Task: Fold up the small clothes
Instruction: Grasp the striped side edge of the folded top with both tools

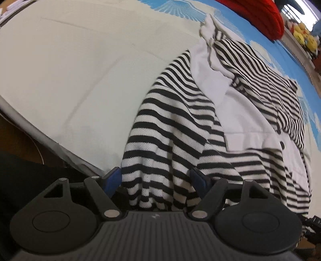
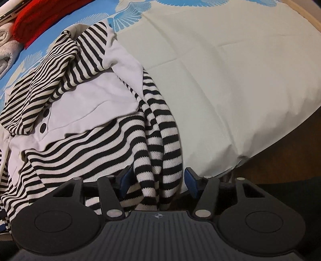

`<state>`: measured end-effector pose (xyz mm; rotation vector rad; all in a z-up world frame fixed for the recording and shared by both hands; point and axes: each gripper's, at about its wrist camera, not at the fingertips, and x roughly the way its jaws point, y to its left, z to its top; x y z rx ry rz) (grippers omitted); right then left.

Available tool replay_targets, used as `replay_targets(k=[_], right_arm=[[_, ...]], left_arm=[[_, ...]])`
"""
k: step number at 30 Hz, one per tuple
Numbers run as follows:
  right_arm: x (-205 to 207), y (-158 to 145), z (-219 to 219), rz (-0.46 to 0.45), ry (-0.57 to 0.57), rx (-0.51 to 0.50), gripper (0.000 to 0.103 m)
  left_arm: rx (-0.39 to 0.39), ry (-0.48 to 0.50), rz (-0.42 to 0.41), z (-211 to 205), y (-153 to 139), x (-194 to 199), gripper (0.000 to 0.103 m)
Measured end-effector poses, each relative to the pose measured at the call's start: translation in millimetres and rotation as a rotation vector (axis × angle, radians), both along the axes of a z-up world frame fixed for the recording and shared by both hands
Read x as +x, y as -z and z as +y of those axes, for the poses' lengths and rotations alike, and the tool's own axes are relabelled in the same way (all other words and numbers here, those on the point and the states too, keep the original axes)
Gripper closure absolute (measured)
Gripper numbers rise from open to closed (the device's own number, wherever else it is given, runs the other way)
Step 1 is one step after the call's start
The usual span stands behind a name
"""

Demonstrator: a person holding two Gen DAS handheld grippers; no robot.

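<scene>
Garment: black-and-white striped top (image 1: 170,128) with a white collar and placket, lying rumpled on the pale sheet (image 1: 80,70), its lower edge hanging over the sheet's near rim.
Left gripper (image 1: 155,178): fingers wide, blue pads either side of a hanging striped fold at the garment's near edge; no pad seen pressing on cloth.
Right gripper (image 2: 158,180): fingers fairly wide, straddling a bunched striped sleeve or hem at the garment's near edge; pads clear of the cloth, nothing pinched.
Step in hand: probably the first grasp of a fold, both grippers set over the garment's near edge, one at each side, no fold laid yet.
Progress: early; garment still crumpled, collar end twisted at the garment's far side.
Next move: likely closing both pairs of fingers on the cloth between them, then lifting and carrying that edge toward the collar; calls for an even pull so the stripes lie flat, and a grip on the full thickness, not one loose layer.
Risk: bunched sleeve may slip out or drag the collar askew.
Beyond the garment: red knit item (image 1: 260,18) and a folded pale towel (image 2: 6,54) on the blue-patterned part of the cover.
Containers: none visible in either view.
</scene>
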<state>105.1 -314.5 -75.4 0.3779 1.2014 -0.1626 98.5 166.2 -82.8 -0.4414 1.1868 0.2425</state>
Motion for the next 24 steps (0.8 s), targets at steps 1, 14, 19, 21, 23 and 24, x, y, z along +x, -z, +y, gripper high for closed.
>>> replay_targets(k=[1,14,19,21,23,24], right_arm=[[-1,1,0,0.007,-0.005,0.009,0.045],[-5,-3,17,-0.017,-0.078,0.024,0.084],[-12,-17,14,-0.109,-0.049,0.045,0.092],[-12,-17,12,-0.117,-0.035,0.044,0.093],[-11,-11,10,-0.098,-0.018,0.044,0.089],[-10,-8,9,-0.083,-0.013,0.042,0.085]], left_arm=[[0.012,0.019,0.004,-3,1,1,0.023],[0.115,0.084,-0.032,-6,-10,-3,0.091],[0.132,0.07,-0.085,-6,-24,-7,0.094],[0.121,0.064,-0.08,-6,-23,-4,0.093],[0.075,0.049,-0.058,-2,-16,-2,0.091],[0.039,0.039,-0.041,0,-11,-1,0.084]])
